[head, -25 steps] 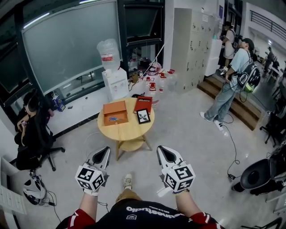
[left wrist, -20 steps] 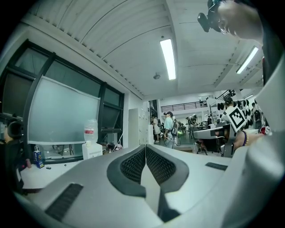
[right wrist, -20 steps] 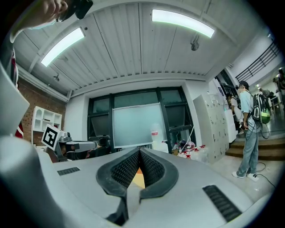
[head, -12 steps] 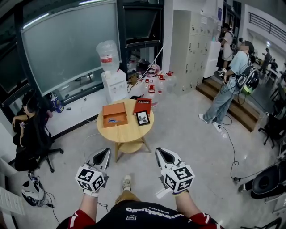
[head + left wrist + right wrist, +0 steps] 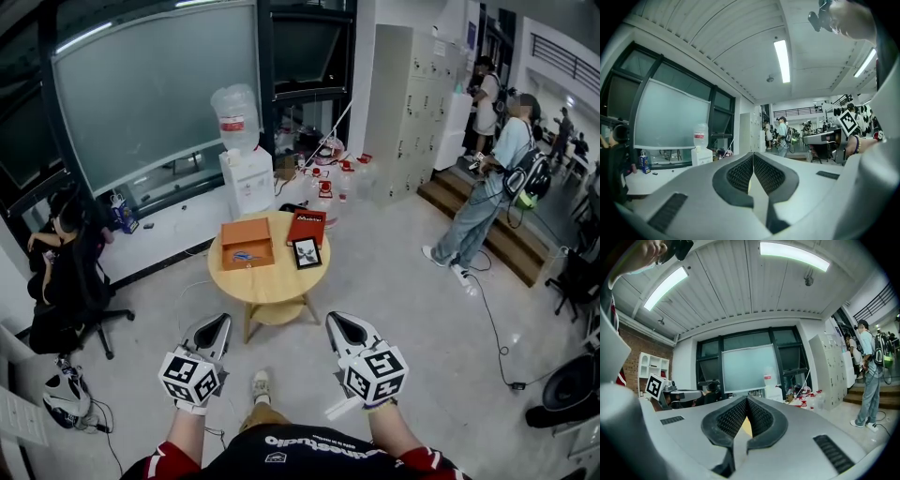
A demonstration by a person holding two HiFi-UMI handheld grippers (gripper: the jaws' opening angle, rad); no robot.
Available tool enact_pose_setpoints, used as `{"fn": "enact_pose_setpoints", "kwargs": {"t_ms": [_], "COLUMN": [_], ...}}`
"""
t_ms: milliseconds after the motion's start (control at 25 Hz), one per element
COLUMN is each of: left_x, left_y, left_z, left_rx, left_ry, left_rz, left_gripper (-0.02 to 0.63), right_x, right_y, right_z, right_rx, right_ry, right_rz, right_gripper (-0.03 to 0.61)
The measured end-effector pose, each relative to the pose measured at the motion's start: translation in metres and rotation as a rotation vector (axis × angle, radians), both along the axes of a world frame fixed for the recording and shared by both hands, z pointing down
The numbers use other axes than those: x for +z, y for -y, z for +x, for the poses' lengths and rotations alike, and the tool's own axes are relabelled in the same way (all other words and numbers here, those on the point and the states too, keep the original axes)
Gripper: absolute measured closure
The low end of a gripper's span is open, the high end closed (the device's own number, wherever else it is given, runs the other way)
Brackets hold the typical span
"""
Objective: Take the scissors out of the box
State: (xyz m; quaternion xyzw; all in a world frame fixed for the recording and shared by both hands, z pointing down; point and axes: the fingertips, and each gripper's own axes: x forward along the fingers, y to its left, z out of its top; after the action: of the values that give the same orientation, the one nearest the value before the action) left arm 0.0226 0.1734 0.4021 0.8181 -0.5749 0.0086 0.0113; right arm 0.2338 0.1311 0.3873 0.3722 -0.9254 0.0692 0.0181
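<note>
1. The left gripper (image 5: 217,325) sits lower left of centre in the head view. Its jaws are pressed together with nothing between them.
2. The right gripper (image 5: 339,323), lower right of centre, is likewise closed and empty, its ribbed pads meeting at the tips.
3. Both grippers point toward the round wooden table (image 5: 277,281) in the middle of the frame, well apart from it.
4. On the table's left part stands an open orange box (image 5: 246,232). The scissors (image 5: 244,255), visible only as a small blue shape, lie inside it.
5. Just right of the box lie a flat red case (image 5: 307,226) and a small black-framed card (image 5: 305,252).
6. A water dispenser (image 5: 246,178) stands behind the table, a person (image 5: 487,197) stands at the right, and a seated person (image 5: 61,272) is at the left edge.
</note>
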Motion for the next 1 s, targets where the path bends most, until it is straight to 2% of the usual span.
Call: {"fn": "enact_pose_setpoints", "kwargs": {"t_ms": [320, 720, 1000], "left_x": [0.001, 0.0, 0.021], "left_y": [0.034, 0.108, 0.149], "left_z": [-0.026, -0.064, -0.103], "left_rx": [-0.017, -0.025, -0.057], "left_ry": [-0.011, -0.014, -0.043], "left_rz": [0.001, 0.006, -0.041], "left_gripper": [0.592, 0.592, 0.592], "right_x": [-0.005, -0.012, 0.002], "right_y": [0.036, 0.111, 0.158], "right_z": [-0.024, -0.062, -0.097], "right_rx": [-0.016, -0.026, -0.05], "right_ry": [-0.016, -0.04, -0.085], "right_rz": [0.009, 0.012, -0.032], "right_gripper": [0.551, 0.551, 0.551]}}
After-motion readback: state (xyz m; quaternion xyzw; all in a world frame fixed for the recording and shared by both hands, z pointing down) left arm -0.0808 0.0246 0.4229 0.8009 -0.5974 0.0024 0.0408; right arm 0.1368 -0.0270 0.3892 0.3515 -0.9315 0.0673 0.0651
